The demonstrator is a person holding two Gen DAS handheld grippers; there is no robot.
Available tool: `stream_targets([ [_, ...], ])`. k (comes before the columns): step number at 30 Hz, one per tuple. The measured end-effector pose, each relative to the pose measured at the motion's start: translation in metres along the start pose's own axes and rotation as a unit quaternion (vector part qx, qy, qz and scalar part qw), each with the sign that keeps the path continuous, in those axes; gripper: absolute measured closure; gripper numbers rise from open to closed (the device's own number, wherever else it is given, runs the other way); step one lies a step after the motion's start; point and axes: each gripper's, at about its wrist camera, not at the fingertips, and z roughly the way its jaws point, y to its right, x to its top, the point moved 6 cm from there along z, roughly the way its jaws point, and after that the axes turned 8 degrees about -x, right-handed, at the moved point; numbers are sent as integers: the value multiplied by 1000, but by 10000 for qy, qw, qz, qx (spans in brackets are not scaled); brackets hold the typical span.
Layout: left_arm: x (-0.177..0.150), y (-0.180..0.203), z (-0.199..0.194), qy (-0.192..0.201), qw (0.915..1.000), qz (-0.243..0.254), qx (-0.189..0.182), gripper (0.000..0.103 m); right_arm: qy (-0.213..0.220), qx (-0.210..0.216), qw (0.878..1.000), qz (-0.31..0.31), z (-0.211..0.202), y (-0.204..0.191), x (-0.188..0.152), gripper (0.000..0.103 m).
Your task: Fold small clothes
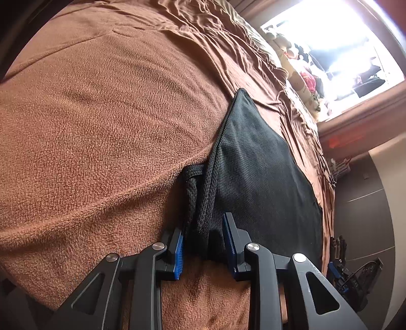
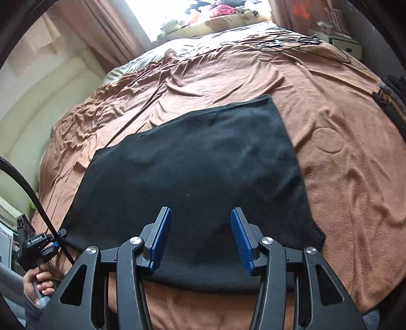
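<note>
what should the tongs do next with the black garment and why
Probably draw both tongs back and regrip for the next fold. The black garment lies flat on the brown blanket; the right tongs are open above it, holding nothing. The left tongs straddle its bunched corner with pads apart, so it looks released.

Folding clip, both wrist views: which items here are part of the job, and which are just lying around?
Part of the job:
- black mesh fabric garment, lying flat on the bed
- left claw, open, garment edge between its pads
- right claw, open

Lying about:
- brown fleece blanket
- black cables on the blanket's far side
- patterned pillow
</note>
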Motion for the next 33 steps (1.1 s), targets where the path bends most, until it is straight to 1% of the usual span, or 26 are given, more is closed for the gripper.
stream_targets([
  [5, 3, -5, -1, 61, 9997, -209, -99, 74, -105, 169, 9990, -411, 22, -32, 10, 57],
  [9, 6, -11, -4, 219, 9985, -463, -177, 74, -255, 314, 9974, -595, 46, -49, 18, 57],
  [11, 8, -12, -4, 284, 9982, -512, -160, 74, -318, 364, 9965, -688, 58, -56, 20, 57],
  [13, 9, -12, -4, 320, 9981, -511, -122, 74, -433, 386, 9951, -799, 71, -63, 22, 63],
  [15, 9, -11, -4, 340, 9980, -530, -102, 74, -572, 436, 9934, -892, 82, -71, 20, 72],
  [17, 9, -10, -4, 344, 9977, -581, -103, 74, -648, 451, 9919, -997, 92, -79, 22, 76],
  [23, 10, -16, -15, 404, 9965, -726, -116, 74, -802, 525, 9877, -1236, 116, -98, 27, 78],
  [25, 9, -17, -15, 365, 9962, -774, -144, 74, -878, 532, 9870, -1240, 125, -102, 27, 78],
  [27, 7, -16, -13, 320, 9960, -812, -171, 71, -948, 568, 9867, -1192, 133, -105, 27, 78],
  [29, 6, -11, -9, 296, 9960, -803, -239, 64, -959, 597, 9868, -1160, 135, -105, 29, 78],
  [30, 5, -9, -8, 296, 9963, -772, -241, 62, -962, 625, 9869, -1138, 136, -105, 30, 78],
  [33, 5, -6, -5, 327, 9971, -677, -136, 60, -965, 664, 9869, -1108, 140, -105, 32, 78],
])
